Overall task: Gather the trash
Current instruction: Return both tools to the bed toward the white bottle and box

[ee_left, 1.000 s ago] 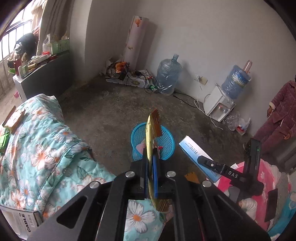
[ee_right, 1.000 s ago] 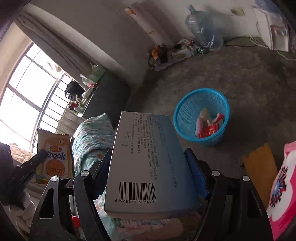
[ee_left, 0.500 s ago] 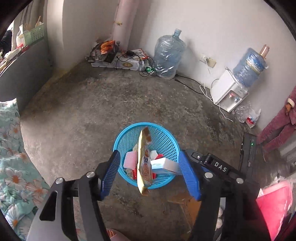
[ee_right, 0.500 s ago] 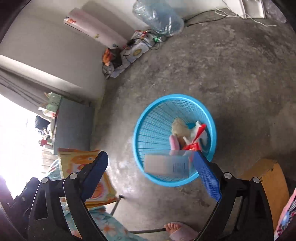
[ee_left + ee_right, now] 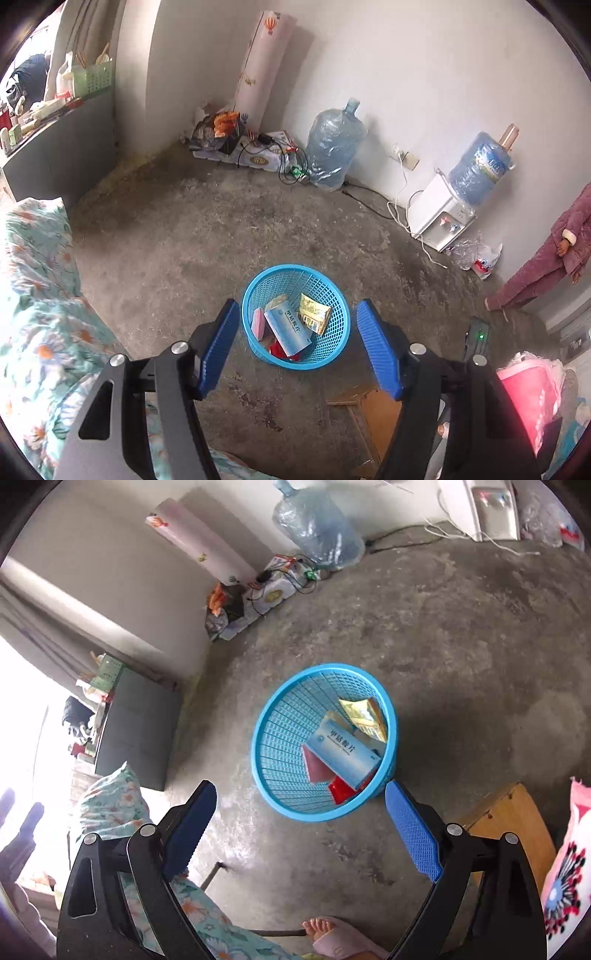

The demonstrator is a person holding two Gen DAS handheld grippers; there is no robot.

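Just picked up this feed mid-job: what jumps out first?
A bright blue basket stands on the bare concrete floor, holding a pale blue box and a yellow snack packet. The left gripper and right gripper are both open and empty above it. A water jug stands by the far wall.

Bare concrete floor (image 5: pixel 207 236); white walls (image 5: pixel 424 74); bright window (image 5: pixel 22 709)

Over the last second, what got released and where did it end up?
Both tongs let go: the left tongs dropped the yellow snack packet, the right tongs the blue box. Both now lie in the blue basket, which stayed put on the floor.
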